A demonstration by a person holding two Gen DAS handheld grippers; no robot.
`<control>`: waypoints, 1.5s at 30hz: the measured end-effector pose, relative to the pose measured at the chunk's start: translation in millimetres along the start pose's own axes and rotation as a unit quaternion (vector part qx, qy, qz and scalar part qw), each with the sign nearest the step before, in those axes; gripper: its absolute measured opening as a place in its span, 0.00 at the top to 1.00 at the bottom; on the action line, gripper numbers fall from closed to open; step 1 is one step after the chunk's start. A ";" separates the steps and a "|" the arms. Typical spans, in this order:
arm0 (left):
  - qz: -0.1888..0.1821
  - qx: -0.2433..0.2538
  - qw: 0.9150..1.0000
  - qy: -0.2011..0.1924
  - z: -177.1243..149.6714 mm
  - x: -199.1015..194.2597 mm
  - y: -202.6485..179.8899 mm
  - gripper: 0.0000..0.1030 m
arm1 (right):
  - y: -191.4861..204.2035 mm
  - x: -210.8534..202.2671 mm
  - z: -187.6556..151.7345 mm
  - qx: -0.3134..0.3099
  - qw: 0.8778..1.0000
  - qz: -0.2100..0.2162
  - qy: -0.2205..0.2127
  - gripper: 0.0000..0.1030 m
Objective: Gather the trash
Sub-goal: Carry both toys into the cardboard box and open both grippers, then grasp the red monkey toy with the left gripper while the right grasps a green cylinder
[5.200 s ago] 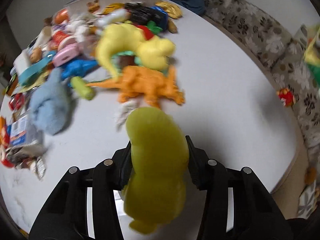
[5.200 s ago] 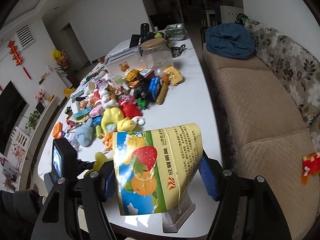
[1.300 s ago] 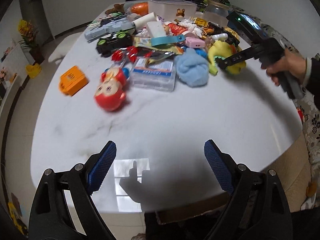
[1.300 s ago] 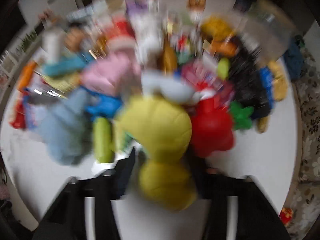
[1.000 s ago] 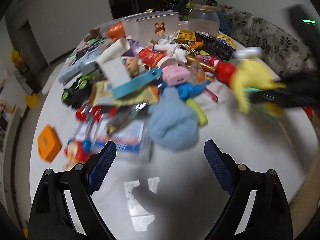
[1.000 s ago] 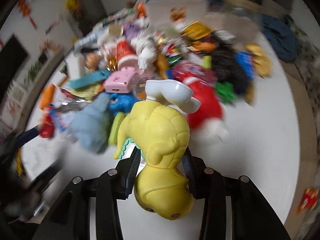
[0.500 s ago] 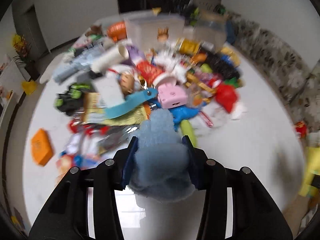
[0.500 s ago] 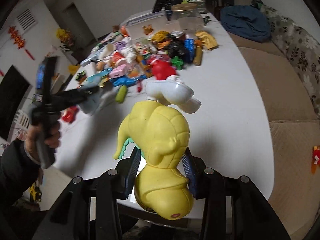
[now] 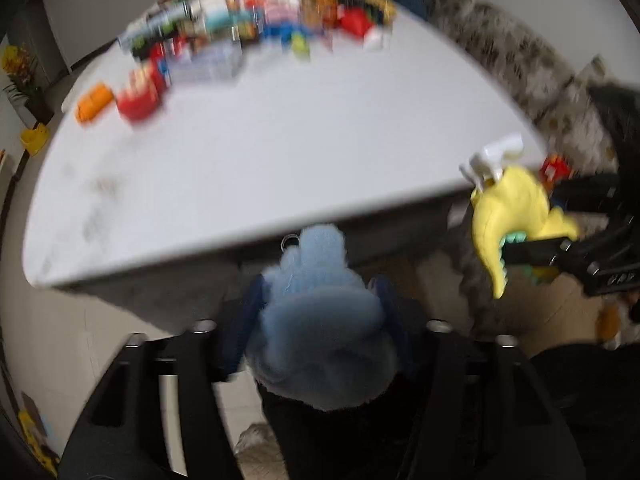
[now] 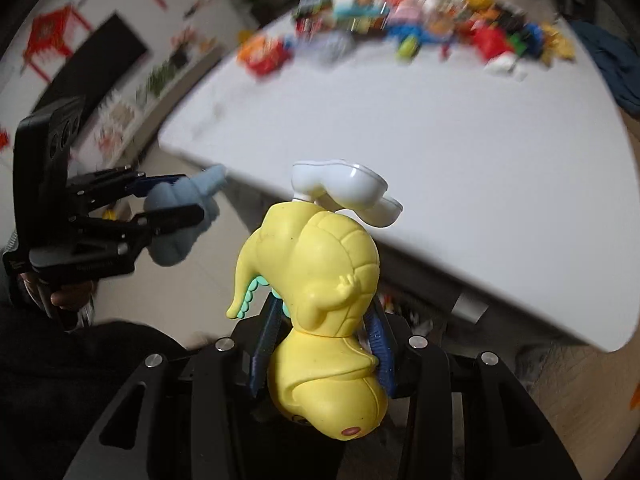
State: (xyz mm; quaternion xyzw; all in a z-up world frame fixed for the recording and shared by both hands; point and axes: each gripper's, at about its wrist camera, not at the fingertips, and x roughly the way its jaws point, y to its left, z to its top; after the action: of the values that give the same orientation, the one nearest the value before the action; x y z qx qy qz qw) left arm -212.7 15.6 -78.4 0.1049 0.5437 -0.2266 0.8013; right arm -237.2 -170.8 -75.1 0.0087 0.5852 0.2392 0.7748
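My left gripper is shut on a light blue plush toy and holds it off the table, below its near edge. It also shows in the right wrist view at the left, with the plush between its fingers. My right gripper is shut on a yellow plastic dinosaur toy with white feet, held off the table's near edge. The dinosaur also shows in the left wrist view at the right.
The white round table carries a blurred heap of toys and wrappers along its far side. A floral sofa runs to the right of it. A dark blue cloth lies on the sofa. Beige floor lies under both grippers.
Both grippers have pulled back from the heap past the table's near edge and dropped lower, the left with the blue plush, the right with the yellow dinosaur.
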 end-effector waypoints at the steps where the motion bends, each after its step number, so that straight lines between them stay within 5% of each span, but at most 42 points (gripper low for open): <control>1: 0.010 0.003 1.000 0.009 -7.1 14.9 -0.1 0.13 | -0.7 12.2 -3.3 -0.002 1.000 -0.002 0.008 0.44; 3: 0.027 -0.001 0.999 0.031 -20.2 47.0 5.0 0.13 | -5.8 41.4 -8.7 0.000 1.000 -0.020 0.022 0.38; 6: 0.037 -0.019 0.996 0.074 -27.7 74.7 16.1 0.13 | -8.8 55.5 -13.5 0.002 0.998 -0.028 0.048 0.42; 9: 0.035 -0.027 0.998 0.049 -24.8 52.8 27.5 0.13 | -0.1 21.2 -2.5 -0.008 1.000 -0.018 0.009 0.41; 14: 0.050 -0.074 0.996 -0.020 10.6 -1.9 65.8 0.13 | -10.6 -12.7 77.4 0.026 0.996 -0.032 -0.080 0.30; 20: 0.114 -0.082 0.988 -0.062 69.6 -8.7 109.4 0.13 | -48.8 26.9 211.3 0.111 0.982 -0.090 -0.126 0.32; 26: 0.125 -0.107 0.984 -0.074 117.1 9.1 155.5 0.13 | -74.5 82.1 287.8 0.170 0.971 -0.144 -0.089 0.52; 28: 0.126 -0.114 0.983 -0.073 131.9 15.0 170.5 0.13 | -66.1 89.0 298.8 0.140 0.968 -0.192 -0.079 0.74; 31: 0.117 -0.117 0.984 -0.070 150.7 30.9 185.9 0.13 | -64.3 84.6 293.2 0.145 0.969 -0.184 -0.079 0.83; 36: 0.110 -0.098 0.987 -0.061 184.2 68.3 192.7 0.16 | -67.8 72.6 257.2 0.162 0.968 -0.175 -0.077 0.83; 37: 0.099 -0.098 0.989 -0.054 187.9 78.3 194.3 0.40 | -67.8 68.3 247.5 0.164 0.969 -0.168 -0.077 0.83; 38: 0.092 -0.101 0.989 -0.057 188.9 81.7 195.7 0.42 | -67.6 65.3 240.9 0.165 0.969 -0.166 -0.078 0.83; 45: 0.066 -0.107 0.989 -0.081 163.5 22.7 172.4 0.42 | -44.9 14.2 187.0 0.138 0.978 -0.110 -0.112 0.83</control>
State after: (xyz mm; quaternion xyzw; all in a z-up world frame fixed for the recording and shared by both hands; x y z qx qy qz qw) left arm 11.3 93.1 -49.5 0.0354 0.4902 -0.1218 0.8623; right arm -47.8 -155.3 -42.2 0.0777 0.5193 0.0674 0.8484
